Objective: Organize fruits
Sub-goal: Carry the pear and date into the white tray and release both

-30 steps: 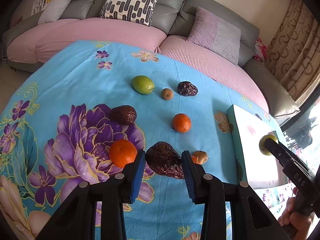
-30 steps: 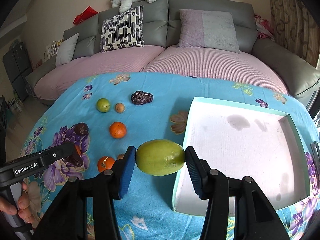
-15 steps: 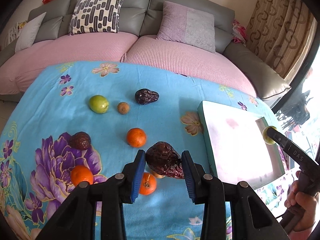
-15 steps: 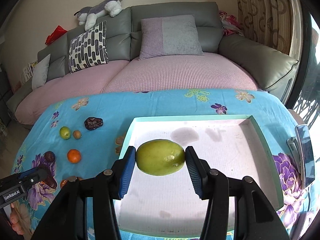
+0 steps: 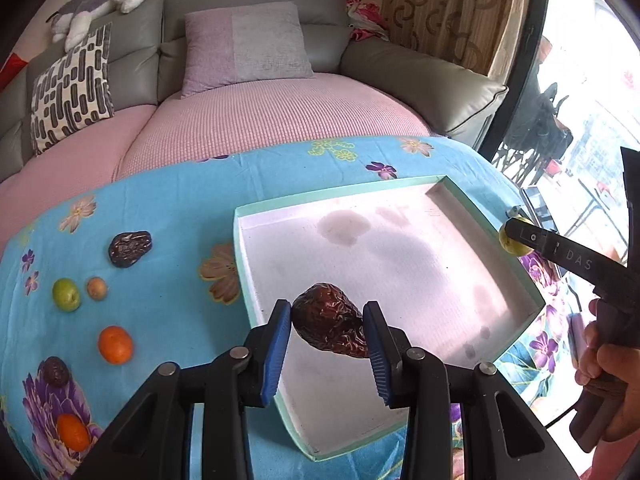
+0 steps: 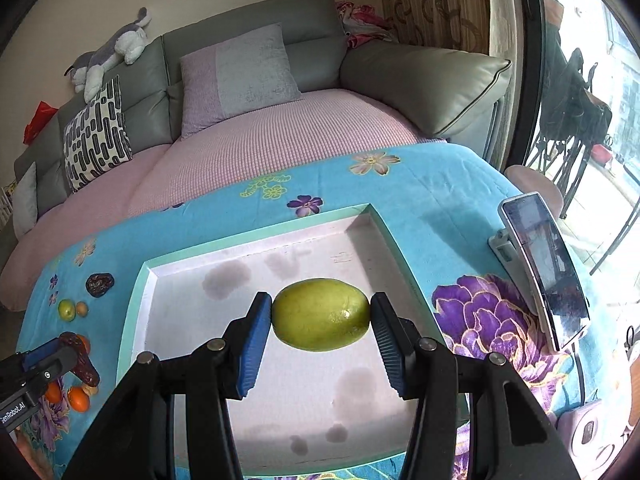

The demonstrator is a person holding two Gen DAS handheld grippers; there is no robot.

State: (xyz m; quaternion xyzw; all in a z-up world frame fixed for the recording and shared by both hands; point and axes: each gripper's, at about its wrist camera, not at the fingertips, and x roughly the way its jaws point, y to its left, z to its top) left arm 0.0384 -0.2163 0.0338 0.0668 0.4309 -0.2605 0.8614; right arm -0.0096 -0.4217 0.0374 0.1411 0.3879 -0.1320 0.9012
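while both fruits hang above the tray [image 5: 532,296], the left gripper [image 5: 326,330] is seen pinching a dried date [image 5: 330,326], its long axis slanting toward the lower right of the frame, over the tray's near-left part. the right gripper [image 6: 320,316] is clamped on a green fruit [image 6: 320,314], its long axis spanning the pads, over mid-tray.

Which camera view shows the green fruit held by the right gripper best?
The right wrist view: the green fruit fills the centre, clamped in the right gripper. The left wrist view shows only a small part of it, behind a finger.
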